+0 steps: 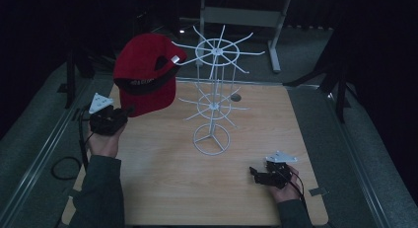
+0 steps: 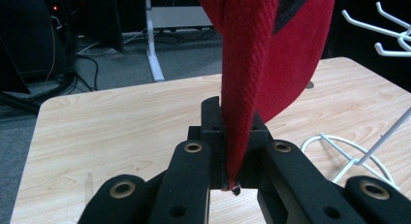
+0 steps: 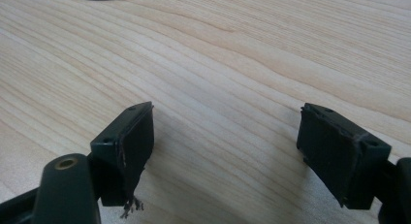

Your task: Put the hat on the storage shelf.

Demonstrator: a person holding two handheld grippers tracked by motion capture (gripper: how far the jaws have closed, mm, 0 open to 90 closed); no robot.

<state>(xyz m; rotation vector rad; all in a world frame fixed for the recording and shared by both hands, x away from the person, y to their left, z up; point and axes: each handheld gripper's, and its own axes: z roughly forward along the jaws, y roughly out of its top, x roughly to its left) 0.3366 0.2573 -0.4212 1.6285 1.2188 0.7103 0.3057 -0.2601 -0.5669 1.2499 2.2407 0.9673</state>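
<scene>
A red cap [image 1: 145,72] with a black inner band hangs in the air at the left, beside a white wire hook rack [image 1: 213,80] that stands mid-table. My left gripper [image 1: 123,113] is shut on the cap's brim; in the left gripper view the red brim [image 2: 242,88] runs upright between the closed jaws of my left gripper [image 2: 236,136]. The cap's back edge is close to the rack's upper hooks; I cannot tell whether they touch. My right gripper [image 1: 255,171] rests low over the table at the front right, open, and between the wide-apart jaws of my right gripper [image 3: 225,146] lies bare wood.
The rack's round base [image 1: 211,139] sits on the wooden table [image 1: 162,178], with two tiers of hooks above it. A small dark hole [image 1: 235,97] marks the tabletop behind the rack. Grey floor and desk legs [image 1: 276,45] lie beyond the table's far edge.
</scene>
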